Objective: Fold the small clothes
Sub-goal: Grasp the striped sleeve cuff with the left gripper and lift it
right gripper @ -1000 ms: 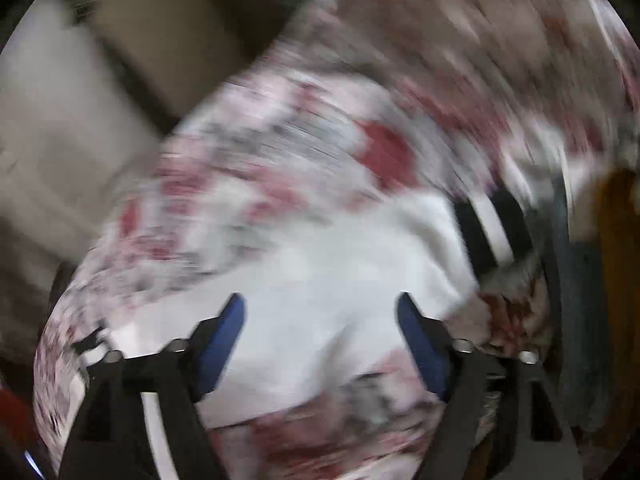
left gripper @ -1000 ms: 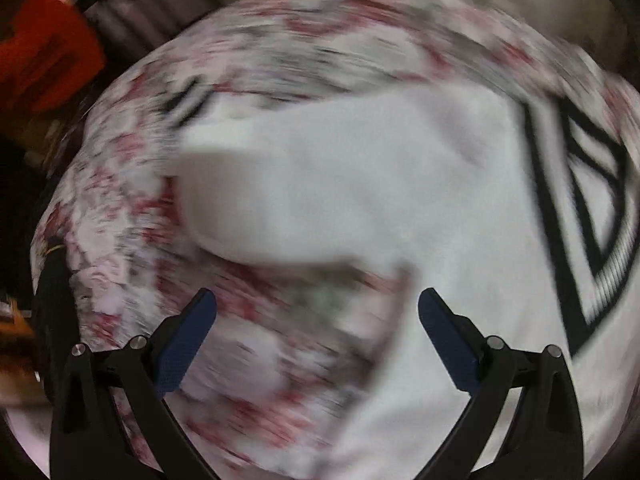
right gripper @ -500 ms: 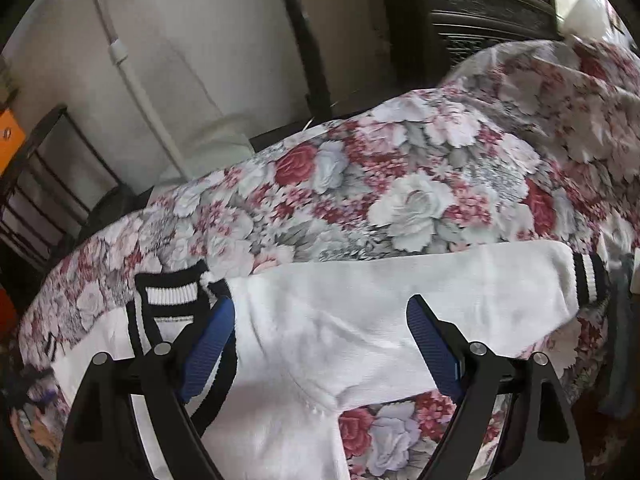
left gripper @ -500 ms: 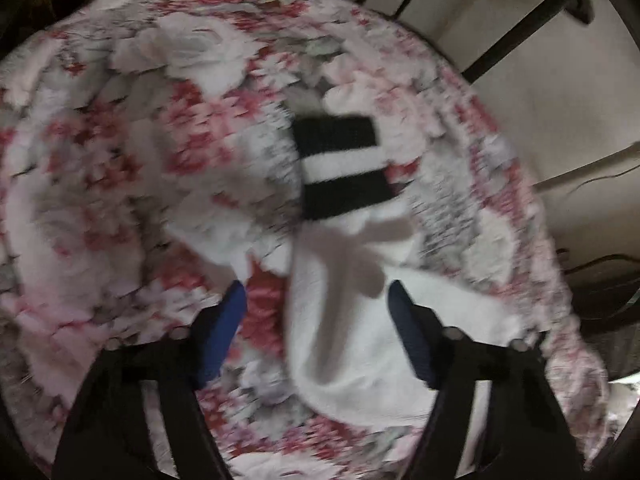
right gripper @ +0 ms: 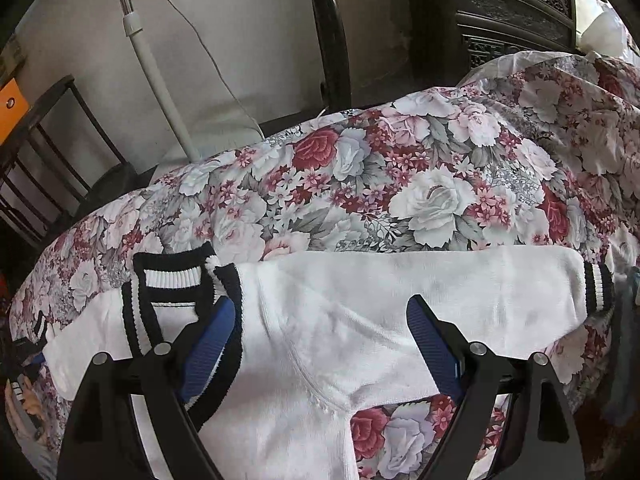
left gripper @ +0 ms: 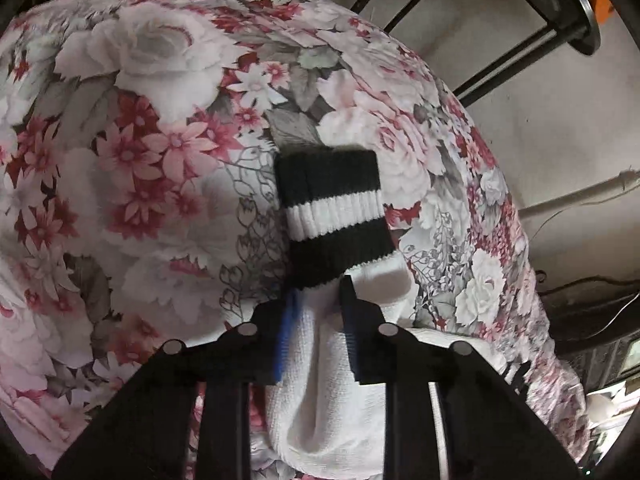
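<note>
A white sweater with a black-and-white striped collar lies flat on a floral bed cover. One sleeve runs right and ends in a striped cuff. My right gripper hovers open over the shoulder, between collar and sleeve, with nothing pinched. In the left wrist view the other sleeve ends in a black-and-white cuff. My left gripper sits just behind that cuff, its jaws closing with the white sleeve fabric bunched between the blue pads.
The floral cover drops off at its far edge. Behind it are a black metal rack, a white pipe with a cable against the wall, an orange box and dark carved furniture.
My left gripper swung from the sweater's body to the sleeve end and narrowed its jaws onto the fabric behind the cuff. The right gripper settled over the shoulder, still wide.
</note>
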The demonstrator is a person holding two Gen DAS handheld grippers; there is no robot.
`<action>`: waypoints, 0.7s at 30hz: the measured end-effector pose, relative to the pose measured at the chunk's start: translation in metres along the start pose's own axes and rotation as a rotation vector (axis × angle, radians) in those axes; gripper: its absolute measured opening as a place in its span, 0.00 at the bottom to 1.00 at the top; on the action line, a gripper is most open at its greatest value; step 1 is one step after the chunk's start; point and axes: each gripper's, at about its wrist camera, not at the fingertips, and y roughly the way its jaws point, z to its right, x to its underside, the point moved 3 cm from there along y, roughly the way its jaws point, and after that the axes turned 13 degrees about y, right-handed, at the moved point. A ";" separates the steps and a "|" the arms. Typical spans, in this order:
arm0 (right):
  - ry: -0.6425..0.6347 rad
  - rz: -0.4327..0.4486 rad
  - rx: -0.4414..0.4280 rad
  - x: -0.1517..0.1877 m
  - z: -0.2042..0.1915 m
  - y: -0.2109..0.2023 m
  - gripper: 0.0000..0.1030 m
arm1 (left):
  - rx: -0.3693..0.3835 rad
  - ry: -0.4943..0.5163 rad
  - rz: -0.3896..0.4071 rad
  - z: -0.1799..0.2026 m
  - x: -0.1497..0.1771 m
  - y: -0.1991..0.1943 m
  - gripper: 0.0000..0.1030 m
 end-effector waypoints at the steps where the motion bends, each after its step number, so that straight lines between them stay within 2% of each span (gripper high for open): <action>1: -0.003 0.000 -0.001 0.000 0.000 0.000 0.86 | 0.010 -0.013 0.004 -0.002 0.000 -0.001 0.20; 4: -0.022 0.005 0.004 0.002 -0.002 -0.002 0.86 | 0.028 -0.044 0.014 -0.006 0.002 -0.002 0.21; 6: -0.030 0.008 0.007 0.002 -0.003 -0.003 0.86 | 0.028 -0.052 0.027 -0.006 0.001 -0.001 0.27; 9: -0.034 0.005 0.005 0.003 -0.003 -0.003 0.86 | 0.026 -0.072 0.058 -0.008 -0.004 -0.003 0.32; 11: -0.044 0.007 0.010 0.004 -0.005 -0.003 0.86 | 0.021 -0.057 0.055 -0.007 -0.007 -0.003 0.29; 12: -0.048 0.010 0.012 0.004 -0.006 -0.003 0.86 | 0.005 -0.037 0.051 -0.004 -0.008 -0.002 0.19; 14: -0.056 0.022 0.015 0.005 -0.009 -0.004 0.86 | -0.030 -0.015 0.052 -0.003 -0.007 -0.006 0.17; 18: -0.079 0.045 0.010 0.005 -0.016 -0.008 0.86 | -0.093 -0.029 0.119 -0.007 -0.007 -0.046 0.15; 21: -0.087 0.058 -0.002 0.006 -0.018 -0.013 0.86 | -0.146 -0.056 0.192 -0.019 0.002 -0.093 0.15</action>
